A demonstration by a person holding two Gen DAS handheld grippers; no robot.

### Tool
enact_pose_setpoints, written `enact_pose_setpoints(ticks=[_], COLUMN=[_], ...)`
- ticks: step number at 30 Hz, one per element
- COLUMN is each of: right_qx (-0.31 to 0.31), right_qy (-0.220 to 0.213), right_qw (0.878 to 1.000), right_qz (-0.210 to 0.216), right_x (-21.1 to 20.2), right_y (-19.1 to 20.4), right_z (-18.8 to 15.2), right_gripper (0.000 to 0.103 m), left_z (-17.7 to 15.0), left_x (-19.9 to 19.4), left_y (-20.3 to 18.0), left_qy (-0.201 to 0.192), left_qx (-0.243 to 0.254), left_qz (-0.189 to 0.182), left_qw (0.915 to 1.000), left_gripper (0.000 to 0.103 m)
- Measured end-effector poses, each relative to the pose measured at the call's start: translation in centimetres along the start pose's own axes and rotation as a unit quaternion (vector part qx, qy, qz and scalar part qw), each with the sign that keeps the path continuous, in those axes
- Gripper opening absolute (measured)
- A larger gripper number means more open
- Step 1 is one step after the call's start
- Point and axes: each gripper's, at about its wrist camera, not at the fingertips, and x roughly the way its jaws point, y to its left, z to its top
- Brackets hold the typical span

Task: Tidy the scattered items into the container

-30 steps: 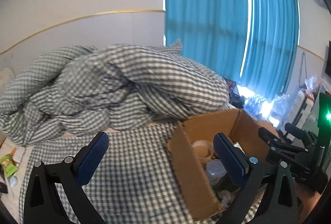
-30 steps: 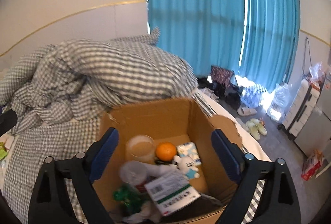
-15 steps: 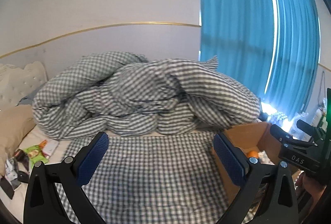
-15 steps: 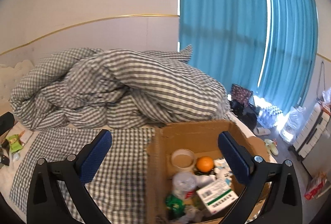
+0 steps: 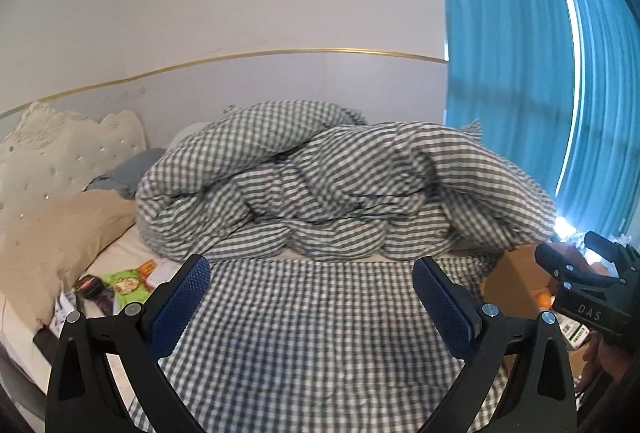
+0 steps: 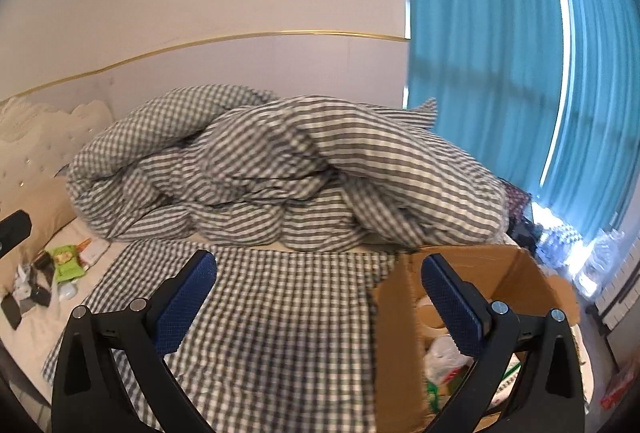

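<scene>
The left gripper [image 5: 308, 299] hung over the bed with its blue-padded fingers [image 5: 180, 303] spread wide apart and nothing between them; below the gap lay only the flat checked sheet [image 5: 312, 321]. The right gripper [image 6: 320, 295] was likewise empty, its fingers [image 6: 450, 307] standing as far apart as they go — the jaws had just finished opening out.

The cardboard box [image 6: 394, 329], the container for the tidying, sat on the bed at about 4 o'clock in the right wrist view, its near wall just behind the right-hand finger. Inside it showed a roll of tape [image 6: 430, 313], a white plastic bag [image 6: 442, 353] and some green packaging, partly hidden by the finger. In the left wrist view the same box appeared at 3 o'clock, half covered by the body of the other gripper, with an orange fruit [image 5: 543, 300] visible inside.

The scattered items [image 6: 44, 273] not yet gathered lay well apart from the box, at 9 o'clock in the right wrist view: a green snack packet [image 5: 126, 283], a dark wrapper and a few small pieces on the pale mattress beside a beige pillow [image 5: 60, 233]. A crumpled checked duvet [image 5: 332, 189] was heaped at 12 o'clock — between the sheet and the wall. Blue curtains [image 6: 500, 73] hung at 2 o'clock, and a white tufted headboard [image 5: 60, 149] stood at 9 o'clock.
</scene>
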Motion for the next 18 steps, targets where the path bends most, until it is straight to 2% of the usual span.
enact_pose_setpoints(ticks=[6,18], right_qx=[-0.013,-0.018], right_qy=[0.01,0.019], right_qw=[1.0,0.999], right_qz=[0.016,0.024], right_x=[0.4,0.8], right_y=[2.5,3.7], right_z=[-0.7,-1.3], right_gripper=[0.103,0.103], left_z=[-0.7,-1.5], left_x=[0.4,1.0], left_y=[1.9,2.3], left_qy=[0.011,0.028], left_qx=[-0.013,-0.007], left_qz=[0.012,0.04], left_qw=[0.9998,0.9988], left_gripper=[0.103,0.103])
